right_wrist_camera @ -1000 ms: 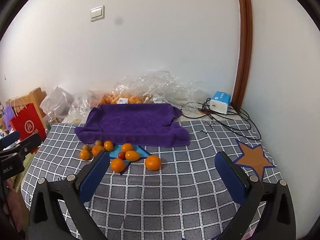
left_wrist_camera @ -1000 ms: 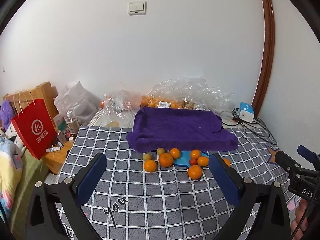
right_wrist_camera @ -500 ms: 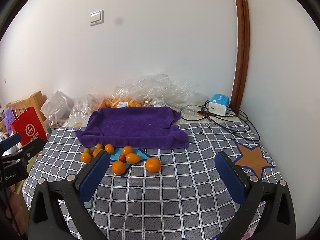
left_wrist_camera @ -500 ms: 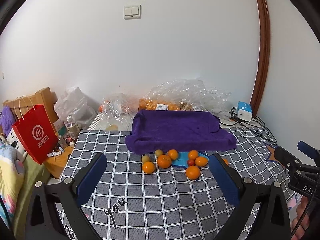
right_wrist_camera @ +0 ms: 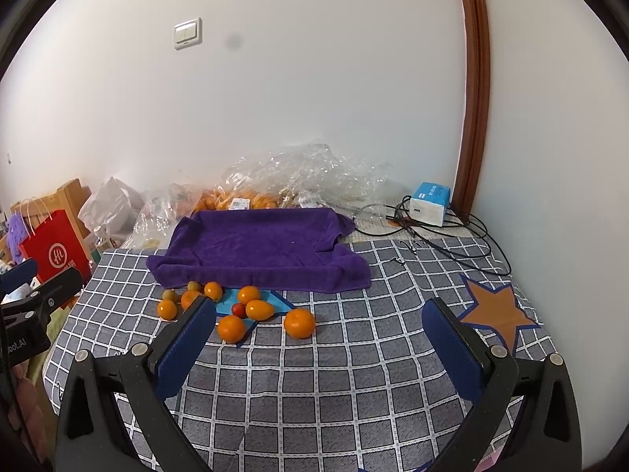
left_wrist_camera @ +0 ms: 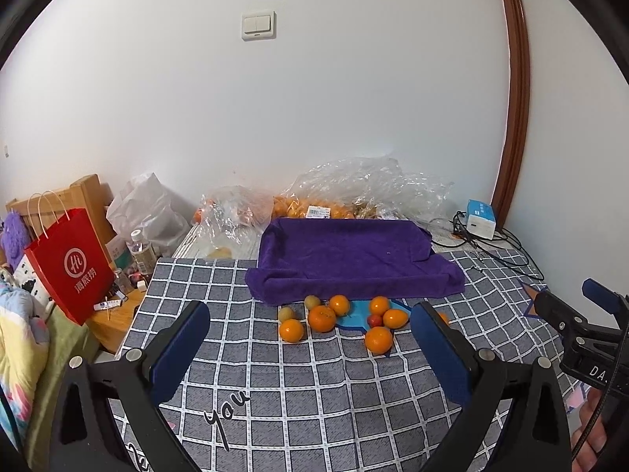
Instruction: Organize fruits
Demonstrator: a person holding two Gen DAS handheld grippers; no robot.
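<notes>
At the far left a red paper bag (left_wrist_camera: 70,263) is seen standing beside the bench (left_wrist_camera: 314,393), which is covered by a grey checked cloth. The left tongs (left_wrist_camera: 310,348) are held above the near part of the cloth, spread wide apart with nothing between the blue pads. Ahead of them, the fruits (left_wrist_camera: 342,320) are gathered in a loose cluster on the cloth, just in front of a purple towel (left_wrist_camera: 350,259): two small greenish ones at the left, several oranges in the middle, a small red one (left_wrist_camera: 374,319) lying on a blue star patch. One orange (right_wrist_camera: 299,323) is set slightly apart at the right of the cluster, as seen from the right wrist view. Behind the towel, clear plastic bags (left_wrist_camera: 369,188) holding more orange fruit are piled against the wall. The right tongs (right_wrist_camera: 318,344) are likewise held released above the cloth, gripping nothing. Further right, an orange star patch (right_wrist_camera: 497,310) is printed on the cloth, and a blue and white box (right_wrist_camera: 430,202) with black cables is seen near the corner.
</notes>
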